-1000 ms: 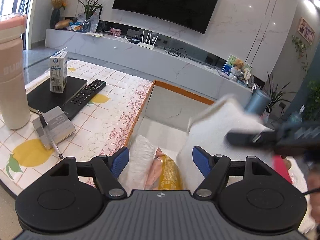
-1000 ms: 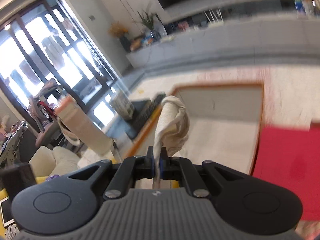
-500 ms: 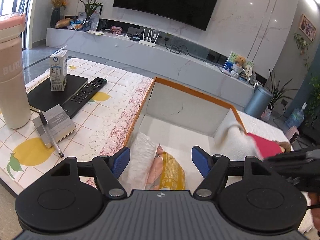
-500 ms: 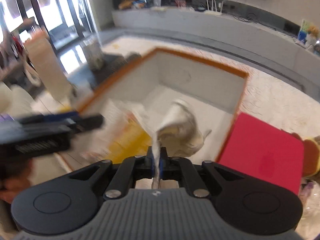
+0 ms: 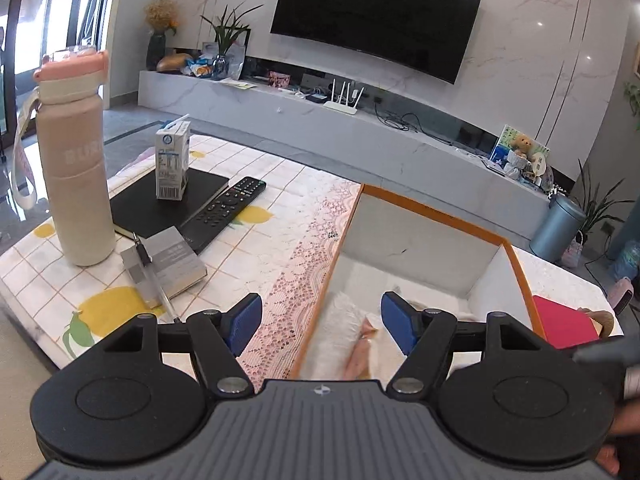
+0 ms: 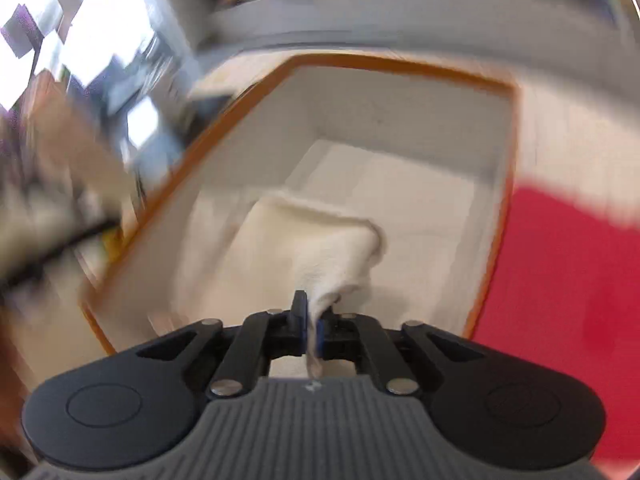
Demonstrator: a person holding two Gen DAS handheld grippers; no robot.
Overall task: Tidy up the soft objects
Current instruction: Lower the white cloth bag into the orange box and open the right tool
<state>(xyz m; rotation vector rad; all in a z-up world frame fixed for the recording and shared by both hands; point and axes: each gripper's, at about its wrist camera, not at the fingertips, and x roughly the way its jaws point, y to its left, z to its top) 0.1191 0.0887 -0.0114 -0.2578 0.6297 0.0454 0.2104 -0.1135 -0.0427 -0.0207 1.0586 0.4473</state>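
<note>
Below the right gripper [image 6: 311,322], a white cloth [image 6: 320,248] hangs into the box [image 6: 400,64], its corner between the pads while the jaws are opening. The step in hand looks like the drop: cloth into the box with the other soft things. Next, the jaws need to part fully so the cloth falls free, then the gripper should lift clear of the rim. It tilts steeply down over the box's near side, with a red pad [image 6: 560,280] to its right. The left gripper [image 5: 322,322] is wide apart and empty, aimed gently down at the box's near left corner, a fluffy white piece [image 5: 340,332] ahead of it.
</note>
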